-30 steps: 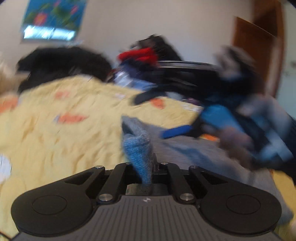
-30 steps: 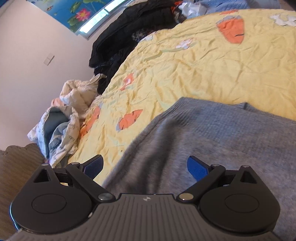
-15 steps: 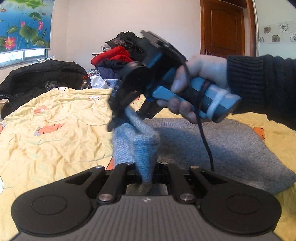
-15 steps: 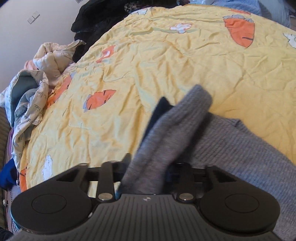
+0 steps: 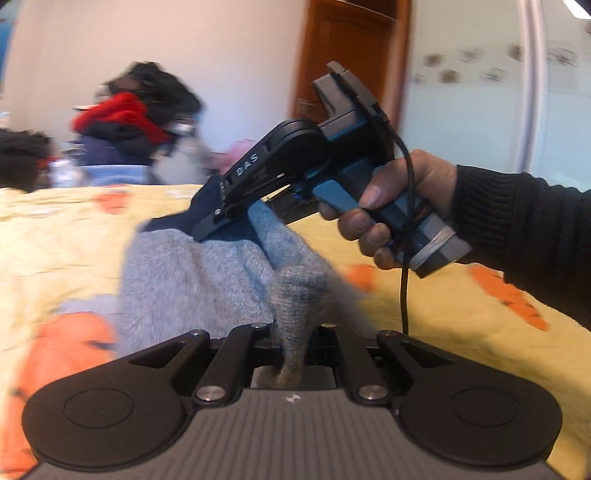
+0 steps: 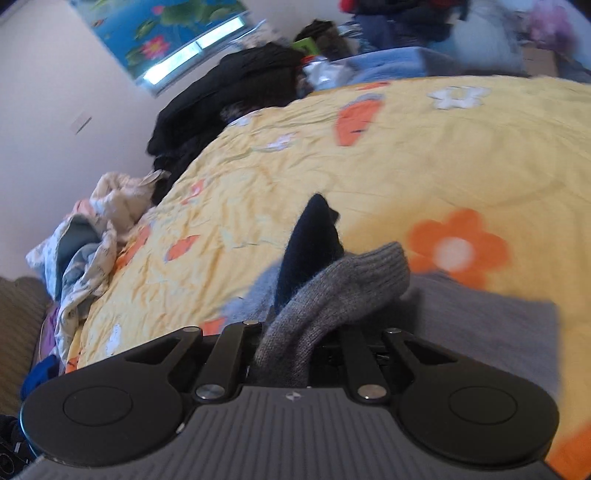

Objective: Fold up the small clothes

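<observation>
Left wrist view: the left gripper (image 5: 293, 350) stands with its black jaws drawn tight on a bunched fold of the grey knitted sweater (image 5: 192, 280), whose fabric rises between the linkage arms and spreads to the left over the yellow bedsheet printed with orange carrots and flowers (image 5: 436, 306). Above and beyond it, the right gripper (image 5: 212, 225), a black device with a blue handle, pinches a further part of the same sweater, where a dark navy inner lining (image 5: 173, 221) shows at the edge. A hand (image 5: 399, 210) in a black ribbed sleeve (image 5: 524, 236) grips that handle, and a black cable (image 5: 406, 258) hangs from it. Both held parts of the garment are lifted off the sheet. A brown wooden door (image 5: 351, 66) and a blurred heap of red and dark clothes (image 5: 125, 125) stand behind the bed.

Right wrist view: the right gripper (image 6: 291, 354) has just been closing, and its jaws now clamp a thick roll of grey knit with the navy lining (image 6: 310, 243) standing up behind it. The rest of the sweater lies flat on the sheet to the right. A pile of black garments (image 6: 229, 96) lies at the far edge of the bed, a crumpled pale printed cloth (image 6: 88, 251) at its left side, and a blue flower-patterned blind (image 6: 159, 33) hangs on the wall.
</observation>
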Demonstrator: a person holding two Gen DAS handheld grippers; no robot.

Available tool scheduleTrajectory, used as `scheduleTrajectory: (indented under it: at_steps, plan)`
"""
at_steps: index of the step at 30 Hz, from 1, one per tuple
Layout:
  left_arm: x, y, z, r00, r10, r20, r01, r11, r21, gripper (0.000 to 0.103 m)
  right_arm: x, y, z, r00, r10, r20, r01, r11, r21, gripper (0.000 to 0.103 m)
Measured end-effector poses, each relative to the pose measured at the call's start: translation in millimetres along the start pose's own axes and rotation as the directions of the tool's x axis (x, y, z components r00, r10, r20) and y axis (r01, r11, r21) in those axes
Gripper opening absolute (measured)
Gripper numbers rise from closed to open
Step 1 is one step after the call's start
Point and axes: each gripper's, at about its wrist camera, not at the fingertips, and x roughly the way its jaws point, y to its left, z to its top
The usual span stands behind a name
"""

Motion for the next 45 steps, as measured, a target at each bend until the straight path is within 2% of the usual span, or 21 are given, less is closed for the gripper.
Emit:
scheduleTrajectory:
  at_steps: [5,11,13,15,17,19,20,22,24,25,27,30,32,33,35,36,37,38,39,41,45]
  plan:
    - [34.9,-28.9,-15.1,0.995,-0.039,-0.097,0.044,0.998,0.042,0.006,-23.8,-55.8,-34.5,0.996,-0.086,0.005,0.085,0.993,0.086,0.020]
    - [59.1,-39.7,-17.7,0.985,-0.038,-0.166,0.053,0.995,0.084,0.007,-26.1,-81.8,-58.9,0.997,-0.043,0.064,0.032,0.986,0.165,0.020]
    - [56.4,-30.1,-8.7,0.980,-0.112,-0.166,0.125,0.989,0.073,0.012,-30.1,-93.1,-62.1,0.996,-0.037,0.084,0.017,0.974,0.227,0.038]
    - [40.2,-13.6,-1.0,0.960,-0.211,-0.183,0.228,0.971,0.078,0.017,-46.9,-100.6,-64.6,0.990,-0.053,0.134,0.011,0.955,0.298,0.050]
    - [17.9,16.3,8.6,0.928,-0.324,-0.186,0.335,0.942,0.030,0.031,-73.6,-101.4,-73.2,0.968,-0.075,0.238,-0.005,0.948,0.320,0.072]
    - [-4.2,49.5,16.4,0.915,-0.373,-0.155,0.371,0.928,-0.044,0.085,-93.7,-102.6,-83.4,0.949,-0.101,0.299,-0.009,0.939,0.345,0.080]
    - [-17.6,61.8,17.7,0.923,-0.365,-0.120,0.357,0.930,-0.087,0.095,-98.1,-103.3,-89.3,0.947,-0.109,0.303,-0.006,0.935,0.355,0.080]
    - [-25.3,99.0,26.6,0.950,-0.308,-0.046,0.296,0.938,-0.181,0.099,-95.2,-102.6,-97.7,0.953,-0.132,0.273,0.025,0.931,0.363,0.080]
    - [-9.2,140.0,42.8,0.973,-0.227,-0.031,0.208,0.932,-0.295,0.099,-82.5,-103.6,-101.5,0.961,-0.155,0.228,0.062,0.928,0.367,0.080]
    - [1.1,157.8,46.0,0.982,-0.184,-0.034,0.160,0.922,-0.353,0.099,-74.2,-104.2,-102.4,0.964,-0.159,0.214,0.069,0.924,0.376,0.080]
    - [33.5,192.9,46.4,0.983,-0.167,-0.076,0.108,0.860,-0.499,0.098,-61.2,-105.3,-101.9,0.965,-0.142,0.220,0.046,0.919,0.392,0.080]
    - [89.9,231.4,36.6,0.952,-0.283,-0.118,0.129,0.718,-0.684,0.098,-52.0,-105.7,-98.0,0.967,-0.094,0.235,-0.013,0.909,0.417,0.081]
    - [115.0,234.8,30.6,0.933,-0.318,-0.166,0.098,0.671,-0.735,0.098,-43.0,-103.1,-94.2,0.972,-0.067,0.226,-0.036,0.906,0.421,0.083]
    - [125.8,232.9,32.3,0.919,-0.356,-0.167,0.124,0.664,-0.737,0.098,-40.2,-98.6,-92.8,0.973,-0.069,0.221,-0.028,0.912,0.409,0.083]
    - [144.2,219.9,36.5,0.906,-0.377,-0.190,0.128,0.675,-0.726,0.097,-34.4,-91.1,-90.4,0.975,-0.070,0.212,-0.016,0.926,0.378,0.085]
    - [150.3,213.0,40.4,0.905,-0.370,-0.208,0.124,0.698,-0.705,0.092,-34.1,-88.2,-90.1,0.975,-0.072,0.212,-0.010,0.931,0.364,0.084]
    - [151.1,204.4,41.1,0.909,-0.349,-0.226,0.116,0.735,-0.668,0.059,-32.9,-86.0,-89.9,0.975,-0.075,0.211,-0.004,0.936,0.352,0.076]
    - [150.5,195.6,41.2,0.912,-0.305,-0.272,0.078,0.783,-0.618,0.041,-30.1,-84.0,-89.6,0.976,-0.079,0.201,0.005,0.939,0.344,0.062]
    - [152.8,190.8,43.9,0.910,-0.271,-0.314,0.046,0.818,-0.573,0.036,-27.0,-82.2,-89.6,0.977,-0.094,0.190,0.025,0.941,0.338,0.055]
    - [149.4,183.4,47.9,0.914,-0.241,-0.326,0.042,0.856,-0.515,0.030,-20.7,-76.8,-89.5,0.978,-0.101,0.180,0.037,0.943,0.329,0.039]
    - [129.5,179.0,64.9,0.925,-0.180,-0.334,0.029,0.912,-0.410,0.026,-19.1,-54.2,-81.4,0.974,-0.066,0.214,0.002,0.957,0.289,0.036]
